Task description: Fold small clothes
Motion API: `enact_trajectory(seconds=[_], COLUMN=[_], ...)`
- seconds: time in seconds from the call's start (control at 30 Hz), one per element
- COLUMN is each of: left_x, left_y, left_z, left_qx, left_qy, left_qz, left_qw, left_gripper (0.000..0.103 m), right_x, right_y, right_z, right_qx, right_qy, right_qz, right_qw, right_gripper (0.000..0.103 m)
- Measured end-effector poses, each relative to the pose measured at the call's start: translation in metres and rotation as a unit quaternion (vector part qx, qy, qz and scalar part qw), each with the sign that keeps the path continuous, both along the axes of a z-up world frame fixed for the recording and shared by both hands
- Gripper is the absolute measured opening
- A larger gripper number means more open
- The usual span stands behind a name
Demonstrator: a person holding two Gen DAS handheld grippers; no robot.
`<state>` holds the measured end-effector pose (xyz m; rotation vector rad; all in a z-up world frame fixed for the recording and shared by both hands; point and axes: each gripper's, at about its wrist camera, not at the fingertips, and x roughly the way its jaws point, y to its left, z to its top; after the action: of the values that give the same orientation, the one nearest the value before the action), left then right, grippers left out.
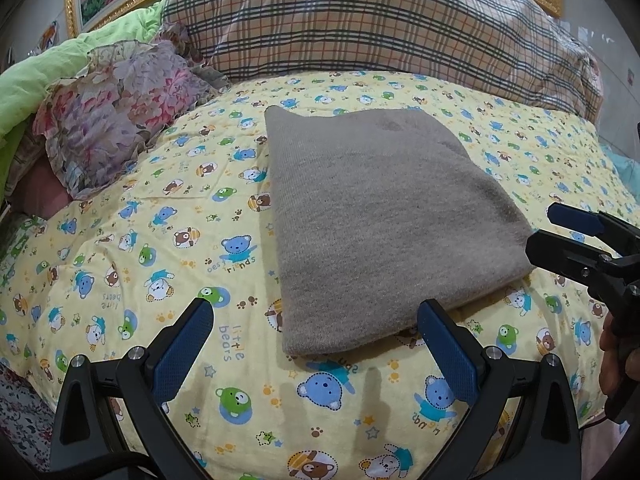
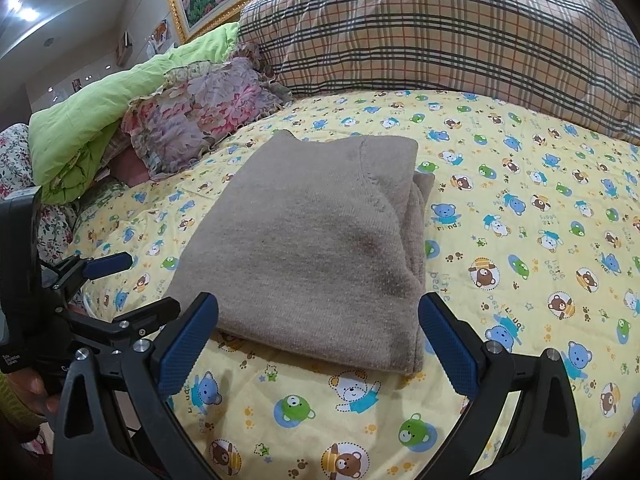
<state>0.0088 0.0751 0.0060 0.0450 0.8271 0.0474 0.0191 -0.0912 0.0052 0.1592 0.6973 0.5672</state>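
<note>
One grey-brown knit garment, folded to a flat stack, lying mid-bed on yellow bear-print sheet. Long axis running from near edge toward plaid pillow; narrower end pointing at the pillow, layered fold edges on right side. Two grippers: left gripper and right gripper, jaws spread apart, holding nothing, hovering at near edge. One floral pillow, far left.

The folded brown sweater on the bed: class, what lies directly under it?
The brown sweater rests on the yellow bear-print sheet. Extra folded layers of the sweater peek out along its right edge. The sheet beneath it is covered, so anything else under there cannot be seen.
</note>
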Motion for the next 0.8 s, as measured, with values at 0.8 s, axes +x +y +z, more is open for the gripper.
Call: enact_trajectory(seconds=[0.8], left_x=[0.009], left_y=[0.01], left_z=[0.003], left_qx=[-0.004], left_qy=[-0.001], left_qz=[0.008], left_qw=[1.0], left_gripper=[0.102], right_x=[0.007], right_y=[0.0], right_z=[0.002], right_qx=[0.002], right_qy=[0.001], right_qz=[-0.003], right_qw=[1.0], right_gripper=[0.1])
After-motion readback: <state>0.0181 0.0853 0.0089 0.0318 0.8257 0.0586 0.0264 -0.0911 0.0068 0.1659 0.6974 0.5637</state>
